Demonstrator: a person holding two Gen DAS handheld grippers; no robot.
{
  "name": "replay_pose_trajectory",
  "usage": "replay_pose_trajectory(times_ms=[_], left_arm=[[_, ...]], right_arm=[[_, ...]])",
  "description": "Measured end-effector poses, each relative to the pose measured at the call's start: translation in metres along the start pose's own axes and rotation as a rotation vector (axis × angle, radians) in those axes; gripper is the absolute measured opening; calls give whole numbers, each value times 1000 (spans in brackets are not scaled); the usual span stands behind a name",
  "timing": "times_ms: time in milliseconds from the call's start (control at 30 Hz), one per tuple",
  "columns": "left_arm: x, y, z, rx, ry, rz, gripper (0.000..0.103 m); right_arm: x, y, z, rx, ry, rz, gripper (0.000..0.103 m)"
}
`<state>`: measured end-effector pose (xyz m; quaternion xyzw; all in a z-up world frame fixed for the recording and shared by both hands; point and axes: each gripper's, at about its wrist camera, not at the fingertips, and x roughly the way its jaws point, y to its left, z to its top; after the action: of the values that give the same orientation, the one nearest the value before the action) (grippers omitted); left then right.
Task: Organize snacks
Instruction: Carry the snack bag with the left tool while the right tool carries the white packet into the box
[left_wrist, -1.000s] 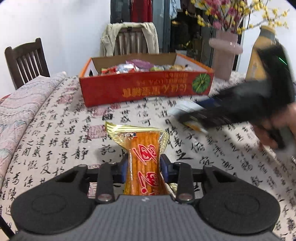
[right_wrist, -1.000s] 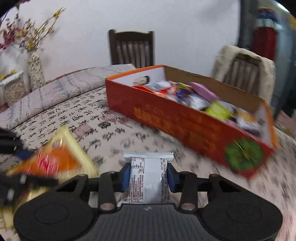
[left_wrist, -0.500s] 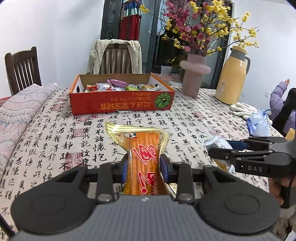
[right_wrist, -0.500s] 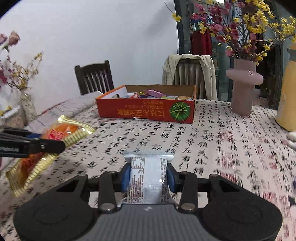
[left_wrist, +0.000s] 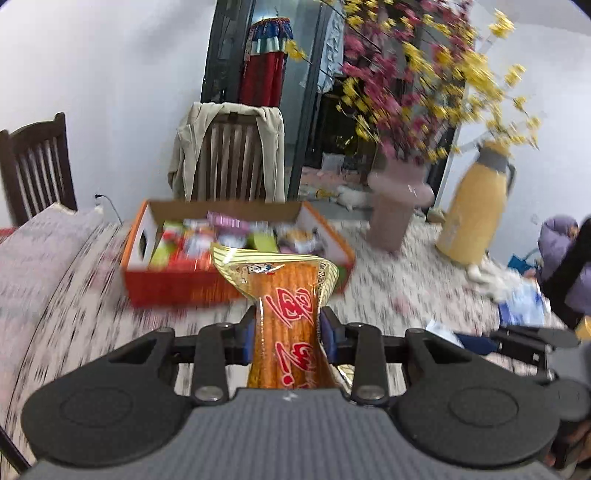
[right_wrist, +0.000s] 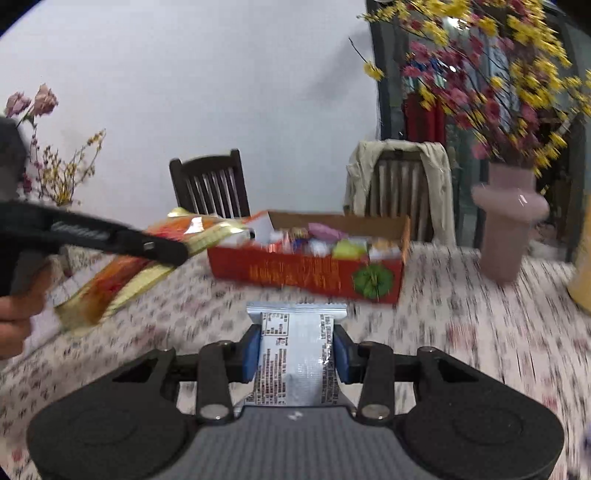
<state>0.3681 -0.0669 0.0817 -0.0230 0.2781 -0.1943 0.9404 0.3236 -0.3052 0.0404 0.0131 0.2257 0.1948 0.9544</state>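
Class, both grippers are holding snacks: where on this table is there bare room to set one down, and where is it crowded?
Bare tablecloth lies between the box and the right gripper, and right of the box up to the vase. The box itself is packed with snacks. By the flask the table's right edge is cluttered.

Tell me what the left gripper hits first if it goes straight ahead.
Probably the red snack box: the left gripper, shut on the orange snack packet, points at its near wall. Blur makes depth uncertain.

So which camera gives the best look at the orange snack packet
The left wrist view: the orange snack packet fills the centre, sharp, clamped between the left gripper jaws. The right wrist view shows it blurred, at the left.
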Motion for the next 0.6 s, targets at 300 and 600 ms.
replay_pose_trajectory(times_ms=[300,600], left_arm=[[134,27,101,-40,29,0,34],[255,44,118,-70,136,51,35]], right_arm=[[130,-68,96,115,39,-33,39],[240,-100,100,106,195,-193,39]])
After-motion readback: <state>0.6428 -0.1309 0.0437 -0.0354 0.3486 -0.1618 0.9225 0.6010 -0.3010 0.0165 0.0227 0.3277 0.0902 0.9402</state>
